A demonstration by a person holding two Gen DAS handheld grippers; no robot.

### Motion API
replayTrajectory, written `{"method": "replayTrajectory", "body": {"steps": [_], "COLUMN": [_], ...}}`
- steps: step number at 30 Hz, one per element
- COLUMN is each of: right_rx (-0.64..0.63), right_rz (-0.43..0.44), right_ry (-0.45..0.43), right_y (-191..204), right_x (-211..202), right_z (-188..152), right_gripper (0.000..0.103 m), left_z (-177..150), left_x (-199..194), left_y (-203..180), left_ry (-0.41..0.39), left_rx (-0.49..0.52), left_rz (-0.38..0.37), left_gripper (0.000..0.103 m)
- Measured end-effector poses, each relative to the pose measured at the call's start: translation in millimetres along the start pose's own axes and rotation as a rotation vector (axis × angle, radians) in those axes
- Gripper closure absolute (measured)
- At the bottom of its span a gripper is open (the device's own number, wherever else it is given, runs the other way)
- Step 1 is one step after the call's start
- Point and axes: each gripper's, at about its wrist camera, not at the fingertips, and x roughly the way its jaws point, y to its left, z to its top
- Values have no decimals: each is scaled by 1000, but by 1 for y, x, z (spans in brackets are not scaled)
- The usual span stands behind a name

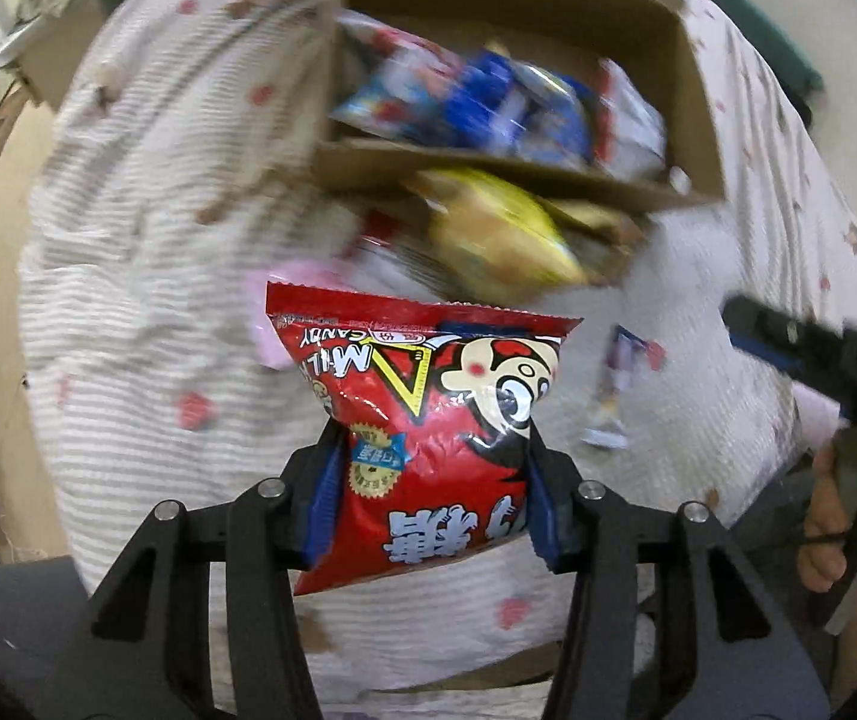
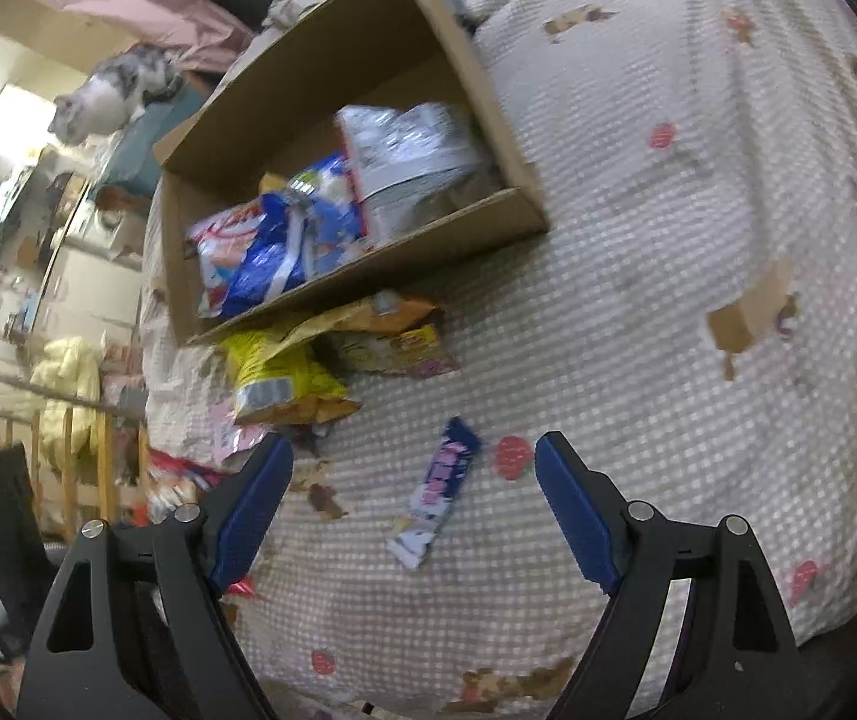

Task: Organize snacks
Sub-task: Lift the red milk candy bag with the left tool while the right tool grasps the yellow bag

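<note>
My left gripper is shut on a red candy bag, held above the bedspread with its blue pads pressing both sides. Ahead lies a cardboard box with several blue and white snack packs inside. A yellow snack bag rests against the box's near wall. In the right wrist view my right gripper stands open over a small blue and white wrapped bar on the bed. The same box holds several packs, with the yellow bag beside an orange pack.
A striped bedspread with strawberry prints covers the bed. A grey and white cat sits at the far left edge. A wooden rail and cluttered furniture lie left of the bed. A hand holds the right gripper's handle.
</note>
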Motion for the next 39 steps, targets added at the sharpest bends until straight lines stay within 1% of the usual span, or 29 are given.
{"method": "replayTrajectory", "body": {"steps": [1,2,5,7,8,10,13,15,17,21,24,26,27,28,29,34,36,39], "right_rx": [-10,-20,-70,-111,-135,-154,-165,-182,-191,-201,-205,-219,-225,-230,-233,-235,-221,-230], "right_rz": [5,12,23,21,7,-8,-5,-35,-41,-57,-45,-57,-59,-42,-31,23,67,79], "right_ry": [14,34,72,72,65,48,55,63,61,61,57,57,55,62,68,72,67,46], "right_y": [5,11,33,51,61,74,87,97,101,110,114,114,114,113,113,106,102,97], "right_x": [5,12,29,37,42,50,68,84,95,110,113,111,108,106,104,81,68,52], "right_z": [0,-1,0,2,4,6,11,13,16,19,21,21,19,17,15,3,-1,-8], "right_gripper": [18,18,18,18,18,18,18,18,19,29,45,59,61,64,66,69,69,69], "left_z": [5,3,7,7,7,7,6,6,6,9,10,12,12,12,12,12,11,11], "left_x": [-1,0,-1,0,0,1,2,1,3,5,4,4,5,5,5,5,5,2], "left_y": [11,18,41,48,51,53,51,52,50,48,47,48,49,49,50,56,59,61], "left_ry": [-15,-23,-28,-31,-32,-32,-32,-28,-25,-22,-25,-23,-21,-19,-18,-9,-12,-20], "left_rx": [-21,-42,-115,-147,-165,-177,-180,-177,-167,-159,-162,-169,-171,-175,-177,-201,-212,-219], "left_rz": [24,31,18,10,0,-2,5,3,5,5,4,1,1,2,2,-16,-11,-11], "left_gripper": [56,56,56,56,56,56,56,56,56,56,56,56,56,56,56,56,56,56]}}
